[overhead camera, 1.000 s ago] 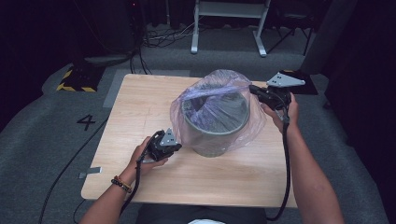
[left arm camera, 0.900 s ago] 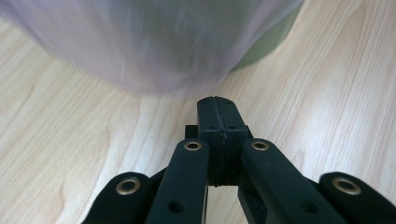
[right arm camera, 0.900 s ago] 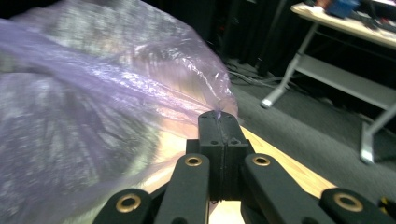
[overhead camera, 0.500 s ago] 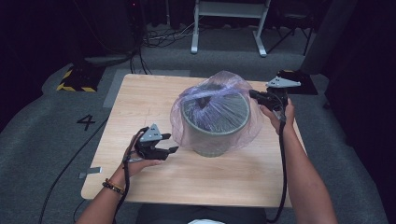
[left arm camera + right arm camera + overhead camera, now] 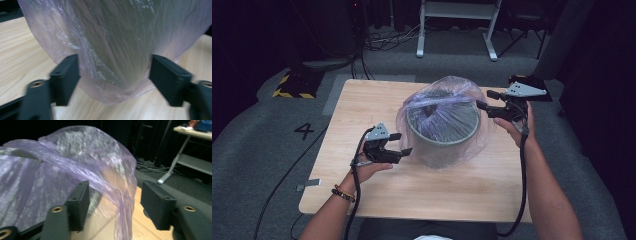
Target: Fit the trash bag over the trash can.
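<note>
Both tools have just opened: your left tool [image 5: 399,145] gapes by the bag's [image 5: 412,112] lower fold, your right tool [image 5: 486,100] by its rim, neither gripping. The bag drapes the bin [image 5: 442,137] mid-desk [image 5: 362,100]. Released, the loose plastic could slide down or snag a jaw.

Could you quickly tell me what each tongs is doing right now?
Left tongs: open, just short of the thin purple plastic bag.
Right tongs: open, beside the bag, gripping nothing.
</note>
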Available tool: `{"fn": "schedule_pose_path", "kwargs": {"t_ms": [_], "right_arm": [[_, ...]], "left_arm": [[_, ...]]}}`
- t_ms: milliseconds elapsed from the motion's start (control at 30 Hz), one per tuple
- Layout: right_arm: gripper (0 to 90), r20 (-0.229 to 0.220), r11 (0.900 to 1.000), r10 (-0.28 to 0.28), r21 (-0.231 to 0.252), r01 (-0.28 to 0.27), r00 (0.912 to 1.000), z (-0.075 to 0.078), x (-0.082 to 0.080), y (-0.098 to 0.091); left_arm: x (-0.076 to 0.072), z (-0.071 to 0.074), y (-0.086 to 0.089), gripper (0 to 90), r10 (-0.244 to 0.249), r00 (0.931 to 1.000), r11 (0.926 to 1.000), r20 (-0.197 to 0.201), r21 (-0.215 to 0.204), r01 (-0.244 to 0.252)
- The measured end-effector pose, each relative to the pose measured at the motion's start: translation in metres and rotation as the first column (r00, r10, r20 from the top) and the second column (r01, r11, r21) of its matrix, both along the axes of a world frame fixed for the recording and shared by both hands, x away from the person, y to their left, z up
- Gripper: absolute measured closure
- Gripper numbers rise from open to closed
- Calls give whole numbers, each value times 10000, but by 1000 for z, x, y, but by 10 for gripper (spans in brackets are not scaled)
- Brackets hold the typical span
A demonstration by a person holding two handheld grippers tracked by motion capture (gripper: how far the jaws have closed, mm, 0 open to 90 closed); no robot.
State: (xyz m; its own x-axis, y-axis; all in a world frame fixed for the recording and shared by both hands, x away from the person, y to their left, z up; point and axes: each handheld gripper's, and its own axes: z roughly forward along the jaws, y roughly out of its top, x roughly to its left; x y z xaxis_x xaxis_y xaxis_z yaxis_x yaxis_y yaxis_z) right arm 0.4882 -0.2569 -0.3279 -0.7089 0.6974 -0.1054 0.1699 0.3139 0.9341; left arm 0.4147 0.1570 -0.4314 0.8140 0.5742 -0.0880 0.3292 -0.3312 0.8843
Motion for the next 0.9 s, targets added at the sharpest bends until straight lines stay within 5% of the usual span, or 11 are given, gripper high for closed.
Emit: {"fn": "schedule_pose_path", "kwargs": {"t_ms": [133,233,400,667,900], "right_arm": [[397,-305,9993,60,-357,-71,9995,-2,12,6],[624,-614,9990,-119,-439,92,9980,-7,24,6],[900,-808,9998,-128,-156,115,9967,-14,34,4],[900,-1468,9942,-1071,-258,1044,9834,-36,47,0],[900,-2133,9987,-491,8,504,9758,-62,45,3]], "left_arm": [[7,-2,-2,642,97,9995,9981,297,601,-115],[11,-3,-3,899,208,9976,9954,658,922,-268],[20,-4,-7,900,118,9978,9901,646,1390,-207],[31,-15,-17,900,46,9979,9805,642,1959,-171],[32,-16,-18,900,-141,9979,9852,632,1716,30]]}}
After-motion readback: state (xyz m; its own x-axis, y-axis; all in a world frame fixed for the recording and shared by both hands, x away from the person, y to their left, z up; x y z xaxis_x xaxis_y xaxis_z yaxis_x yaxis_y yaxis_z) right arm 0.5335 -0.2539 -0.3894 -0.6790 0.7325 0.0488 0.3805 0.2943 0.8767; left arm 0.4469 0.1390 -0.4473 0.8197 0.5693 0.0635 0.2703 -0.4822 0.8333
